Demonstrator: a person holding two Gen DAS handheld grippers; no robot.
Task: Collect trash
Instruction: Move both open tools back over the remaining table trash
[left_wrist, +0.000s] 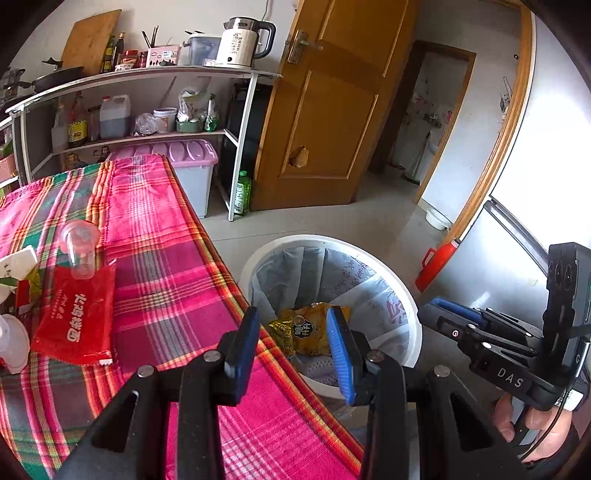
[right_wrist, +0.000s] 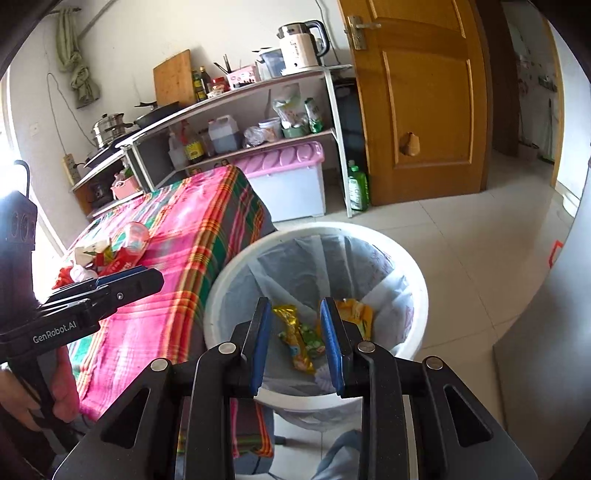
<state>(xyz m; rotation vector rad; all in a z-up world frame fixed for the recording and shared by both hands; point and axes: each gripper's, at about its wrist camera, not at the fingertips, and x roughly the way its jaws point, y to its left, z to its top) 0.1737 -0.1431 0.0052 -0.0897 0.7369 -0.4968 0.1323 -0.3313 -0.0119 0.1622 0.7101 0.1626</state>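
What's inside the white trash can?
The white trash can holds a pale liner bag with yellow snack wrappers at the bottom. The gripper fingers cover part of the bottom, so anything there can't be seen.

Far beyond my claw, a kettle (left_wrist: 246, 42) tops the shelf (left_wrist: 147, 75); wooden door (left_wrist: 328, 110) to its right.

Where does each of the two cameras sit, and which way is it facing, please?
Left wrist: on the left gripper, looking down past the table edge into the white bin; the right gripper and its hand show at right.
Right wrist: on the right gripper, above the bin; the left gripper and a hand show at left.
Shared: bin, yellow wrappers, plaid table, shelf, door.
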